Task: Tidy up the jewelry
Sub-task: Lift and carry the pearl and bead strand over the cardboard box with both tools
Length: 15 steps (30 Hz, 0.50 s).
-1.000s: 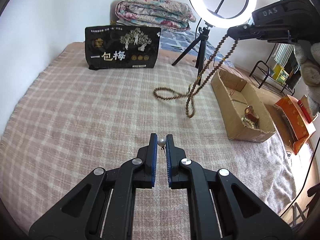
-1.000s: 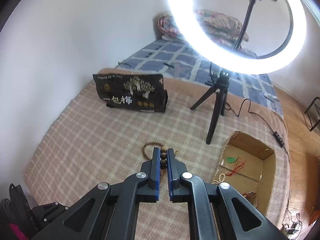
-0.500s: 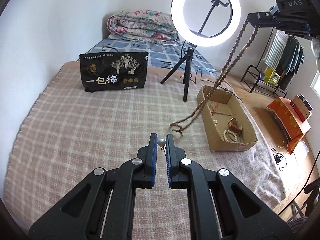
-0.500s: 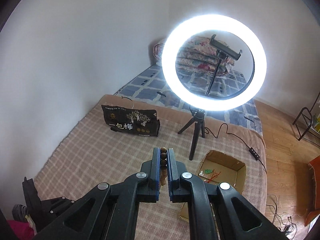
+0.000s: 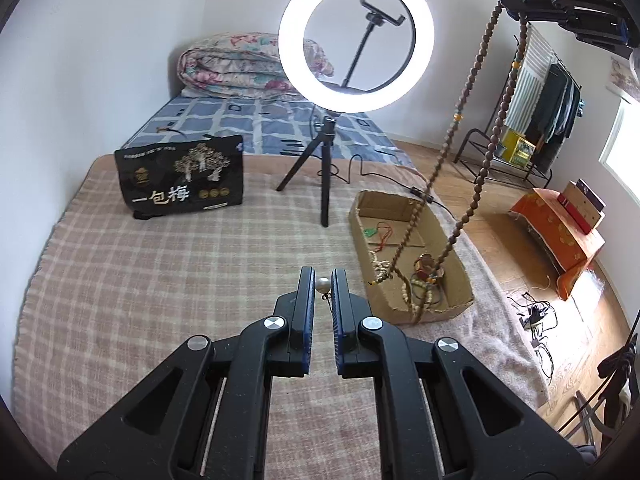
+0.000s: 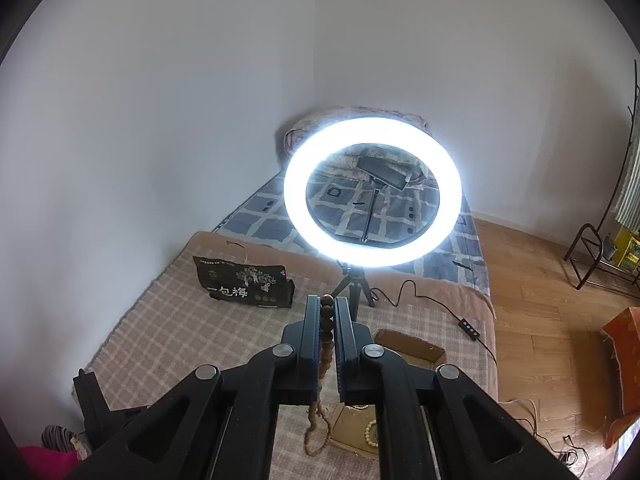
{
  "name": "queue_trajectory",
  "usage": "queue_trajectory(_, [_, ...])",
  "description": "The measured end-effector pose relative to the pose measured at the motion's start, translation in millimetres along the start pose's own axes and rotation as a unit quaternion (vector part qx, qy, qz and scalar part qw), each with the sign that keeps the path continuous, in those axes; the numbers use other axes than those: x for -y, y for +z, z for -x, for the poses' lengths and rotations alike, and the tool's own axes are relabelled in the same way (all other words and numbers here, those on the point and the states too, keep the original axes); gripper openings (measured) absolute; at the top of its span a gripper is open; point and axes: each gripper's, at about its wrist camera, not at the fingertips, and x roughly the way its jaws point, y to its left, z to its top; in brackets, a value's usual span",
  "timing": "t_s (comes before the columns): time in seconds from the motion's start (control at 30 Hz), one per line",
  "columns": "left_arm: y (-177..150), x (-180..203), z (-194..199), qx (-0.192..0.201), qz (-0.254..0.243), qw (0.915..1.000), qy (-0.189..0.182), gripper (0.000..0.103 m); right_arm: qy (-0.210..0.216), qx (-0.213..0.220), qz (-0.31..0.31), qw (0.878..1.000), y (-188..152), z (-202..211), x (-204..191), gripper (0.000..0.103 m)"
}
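Your left gripper [image 5: 323,280], at the lower centre of its own view, is clenched on a small pearl bead [image 5: 323,284] pinched between the blue pads near the fingertips; a thin bit of wire or chain hangs under it, though it is too fine to tell which. Your right gripper [image 6: 328,308] is clamped on a long brown bead necklace [image 6: 325,322], the beads stacked between its pads and the rest drooping below the jaws. In the left wrist view that same gripper sits in the upper right corner, and the necklace hangs from it as a long loop whose bottom reaches down into the cardboard box [image 5: 460,280] at centre right. The box lies on the checked blanket [image 5: 160,300] and holds a pale bead bracelet [image 5: 380,270], a green pendant on red cord [image 5: 370,233] and other pieces. Behind it stands a lit ring light [image 5: 356,36] on a tripod, with a black printed bag [image 5: 180,180] at the left.
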Motion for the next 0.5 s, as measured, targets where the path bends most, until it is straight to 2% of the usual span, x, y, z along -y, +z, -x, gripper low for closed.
queue_trajectory(0.5, [16.8, 58.7, -55.7, -0.03, -0.022, 0.9987, -0.035, 0.006, -0.035, -0.015, -0.023, 0.999, -0.1, -22.1, 68.6, 0.004])
